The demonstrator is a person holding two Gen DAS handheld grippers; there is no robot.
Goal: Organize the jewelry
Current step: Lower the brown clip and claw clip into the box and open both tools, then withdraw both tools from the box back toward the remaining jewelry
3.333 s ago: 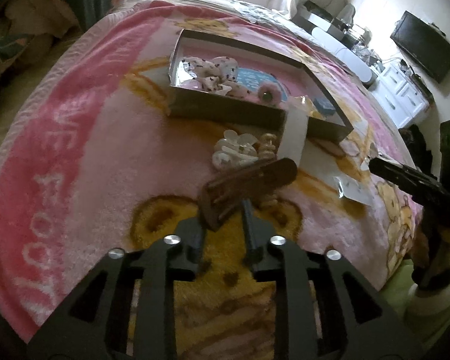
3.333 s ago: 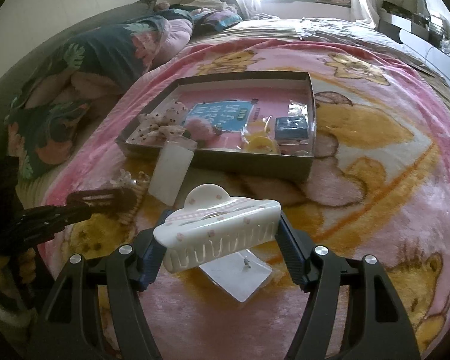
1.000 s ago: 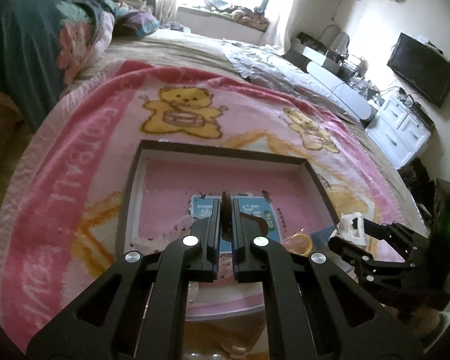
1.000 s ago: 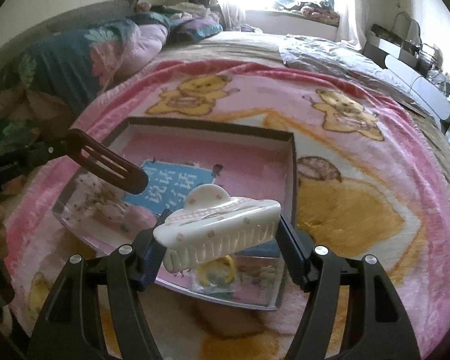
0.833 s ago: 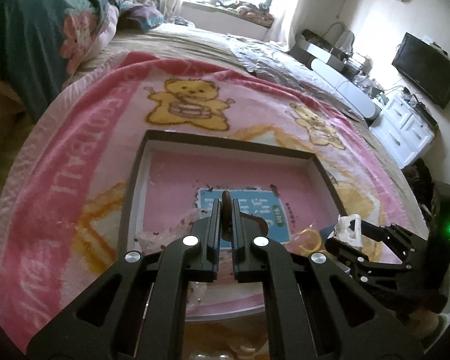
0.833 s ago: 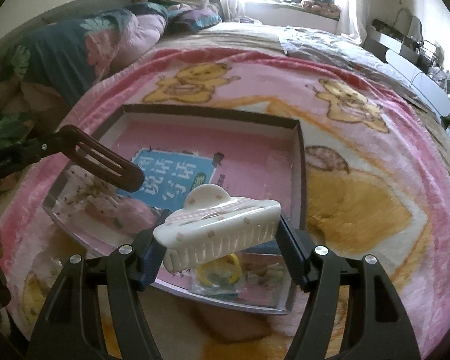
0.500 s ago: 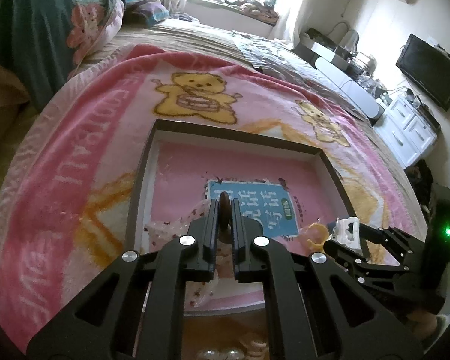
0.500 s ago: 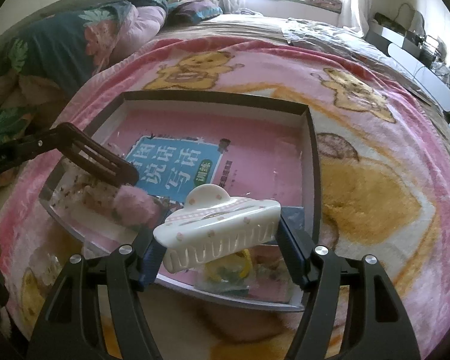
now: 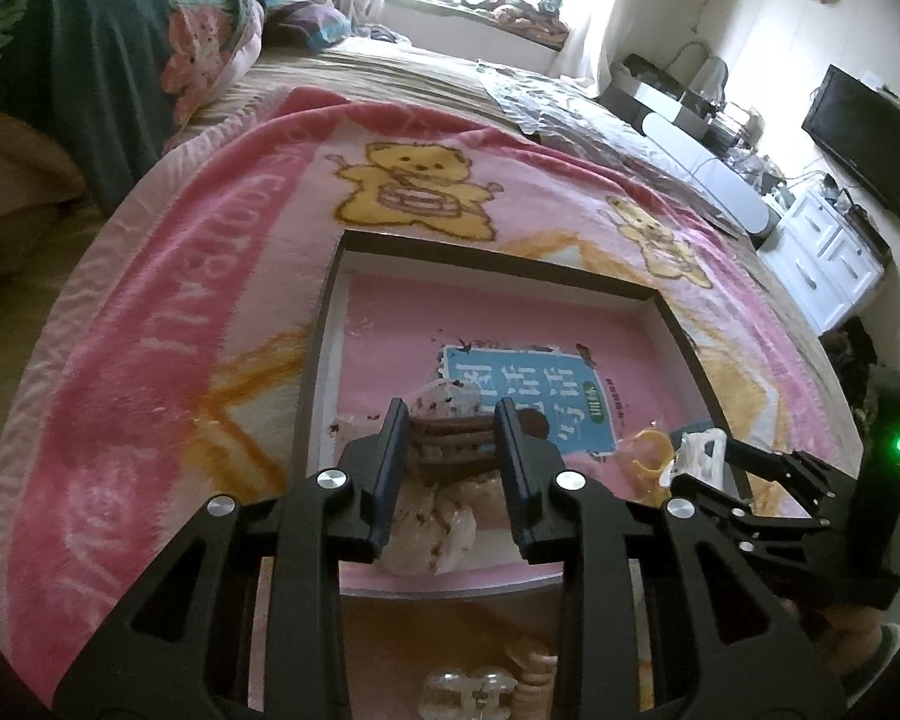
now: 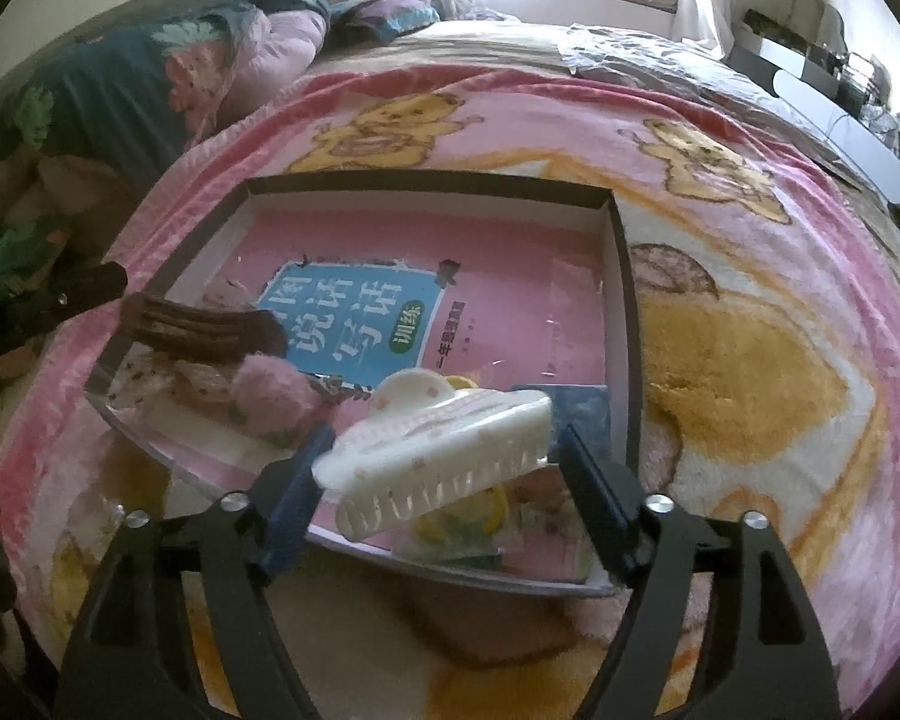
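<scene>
**Two hair clips let go over the tray**

Two light, rigid plastic pieces, both hard and slick. Brown barrette (image 9: 453,441) lying loose between the left gripper (image 9: 450,468) fingers, just opened to a narrow gap, on a spotted fabric bow (image 9: 432,525) in the tray (image 9: 315,360). White claw clip (image 10: 441,450) tilted, dropping between the right gripper (image 10: 444,492) fingers, just opened wide, above the tray's near corner. Best gripped across the flat spine or body, never the thin, probably brittle teeth. Likely to slide on the glossy booklet (image 10: 354,318).
</scene>
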